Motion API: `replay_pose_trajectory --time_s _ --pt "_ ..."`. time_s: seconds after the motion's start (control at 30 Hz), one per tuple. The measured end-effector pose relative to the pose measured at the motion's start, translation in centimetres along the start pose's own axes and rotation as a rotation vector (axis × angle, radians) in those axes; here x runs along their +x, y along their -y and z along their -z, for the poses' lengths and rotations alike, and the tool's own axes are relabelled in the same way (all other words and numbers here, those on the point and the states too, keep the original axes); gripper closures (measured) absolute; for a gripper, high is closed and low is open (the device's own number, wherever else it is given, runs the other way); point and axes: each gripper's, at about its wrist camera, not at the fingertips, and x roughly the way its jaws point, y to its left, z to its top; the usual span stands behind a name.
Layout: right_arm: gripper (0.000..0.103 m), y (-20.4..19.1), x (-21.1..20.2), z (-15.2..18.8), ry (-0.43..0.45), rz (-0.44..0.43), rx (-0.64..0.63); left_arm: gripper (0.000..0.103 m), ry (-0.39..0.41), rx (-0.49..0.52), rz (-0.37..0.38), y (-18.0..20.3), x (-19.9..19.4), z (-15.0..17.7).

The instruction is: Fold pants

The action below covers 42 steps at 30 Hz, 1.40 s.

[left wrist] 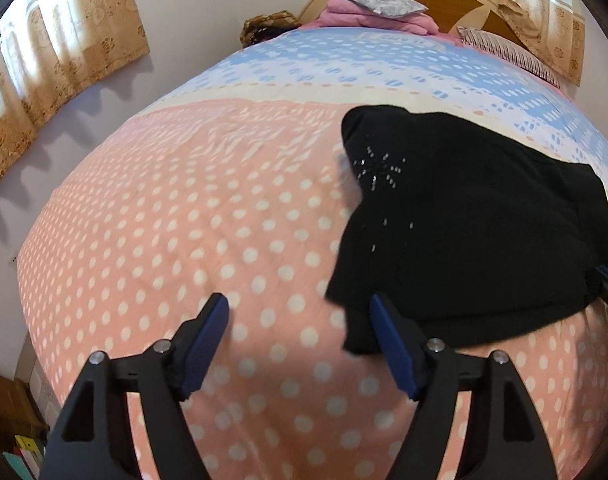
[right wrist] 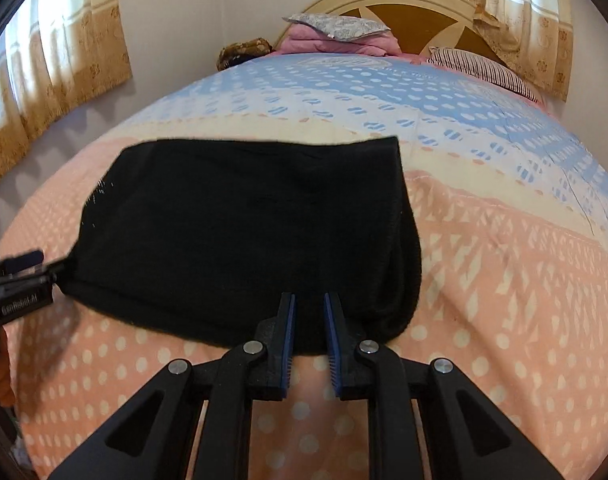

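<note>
Since the black pants [right wrist: 244,232] already lie folded into a soft, thick knit block on the dotted quilt [right wrist: 504,300], the left gripper [left wrist: 300,312], wide and empty beside their near corner, and the right gripper [right wrist: 309,308], narrow at their near edge, should press the layers flat and square.

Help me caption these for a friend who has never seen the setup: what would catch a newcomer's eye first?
The black pants, folded into a dark block, lie on the pink polka-dot part of the bedspread and stand out sharply. Next come the grippers in the foreground: the left gripper is spread open beside the pants' edge, and the right gripper has its jaws narrowed over the near fold. At the far end sit pillows against a wooden headboard.
</note>
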Motion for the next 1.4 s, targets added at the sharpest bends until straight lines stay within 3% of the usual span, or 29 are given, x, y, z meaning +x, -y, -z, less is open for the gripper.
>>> replay_pose_trajectory --time_s 0.1,0.2,0.37,0.5,0.7,0.87,1.17,1.4 --pt "0.087 -0.3 -0.2 0.1 0.000 0.003 -0.001 0.027 0.001 0.004 -0.002 -0.2 -1.2 0.8" --pt "0.087 -0.4 -1.7 0.5 0.011 -0.009 0.016 0.027 0.050 0.028 -0.016 -0.1 -3.0 1.2" --pt "0.084 -0.9 -5.8 1.3 0.087 0.009 0.034 0.023 0.132 0.048 0.024 0.3 -5.9 1.7" --pt "0.053 -1.1 -8.2 1.9 0.112 0.003 0.063 0.021 0.176 0.079 0.050 1.3 -7.6 2.3" --pt "0.052 -1.9 -10.2 3.1 0.123 0.087 0.074 0.020 0.216 0.113 0.106 2.0 -9.6 3.6" --pt "0.052 -1.6 -12.4 4.0 0.153 0.123 0.133 0.020 0.253 0.150 0.115 2.8 -11.5 4.6" --pt "0.052 -2.2 -16.5 5.7 0.224 0.228 0.120 0.020 0.316 0.175 0.133 3.5 -14.6 6.2" --pt "0.052 -2.5 -19.3 6.7 0.278 0.264 0.113 0.008 0.384 0.196 0.152 4.1 -17.0 7.1"
